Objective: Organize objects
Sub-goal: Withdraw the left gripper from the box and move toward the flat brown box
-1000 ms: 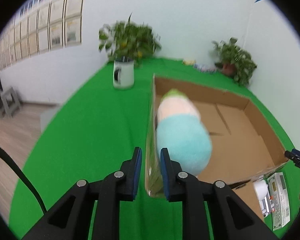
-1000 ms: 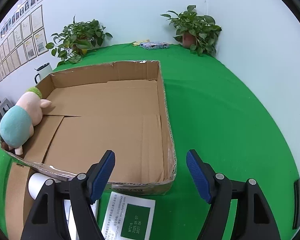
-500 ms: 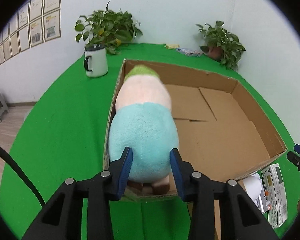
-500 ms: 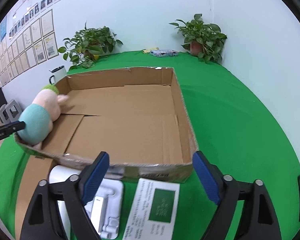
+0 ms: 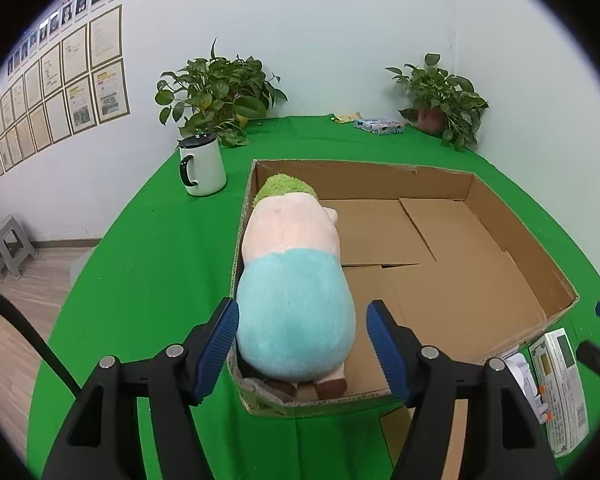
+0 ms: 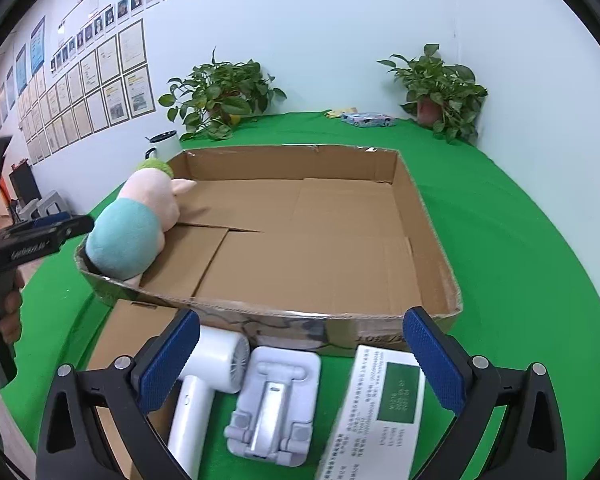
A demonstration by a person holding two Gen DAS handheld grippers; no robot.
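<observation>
Left gripper: jaws wide open, straddling plush, holding nothing | Plush: lying in box, lower-left corner of frame, against the wall | Right gripper: jaws wide open, empty, above dryer, stand, carton at frame bottom.
</observation>
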